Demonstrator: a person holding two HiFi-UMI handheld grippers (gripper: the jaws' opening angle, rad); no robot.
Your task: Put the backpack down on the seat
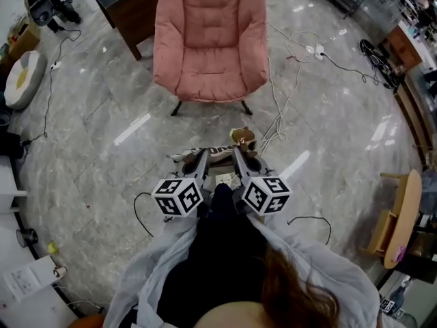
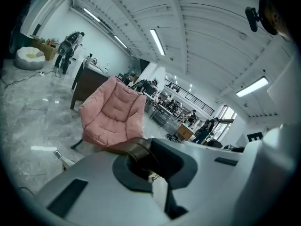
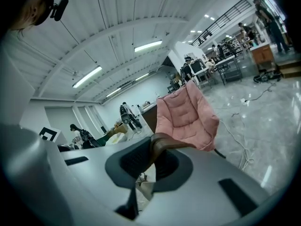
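Observation:
A pink padded chair (image 1: 210, 36) stands on the marble floor ahead of me, its seat bare; it also shows in the left gripper view (image 2: 113, 112) and the right gripper view (image 3: 186, 114). The light backpack (image 1: 217, 153) with brown trim hangs between my two grippers, above the floor and short of the chair. My left gripper (image 1: 198, 158) is shut on a brown strap (image 2: 136, 149). My right gripper (image 1: 240, 156) is shut on another brown strap (image 3: 162, 147). Most of the bag is hidden below the grippers.
White cables (image 1: 283, 115) and a power strip (image 1: 317, 50) lie on the floor right of the chair. A dark wooden desk (image 1: 130, 2) stands behind it on the left. A round cushion (image 1: 24, 77) lies far left and a wooden bench (image 1: 399, 217) stands at the right.

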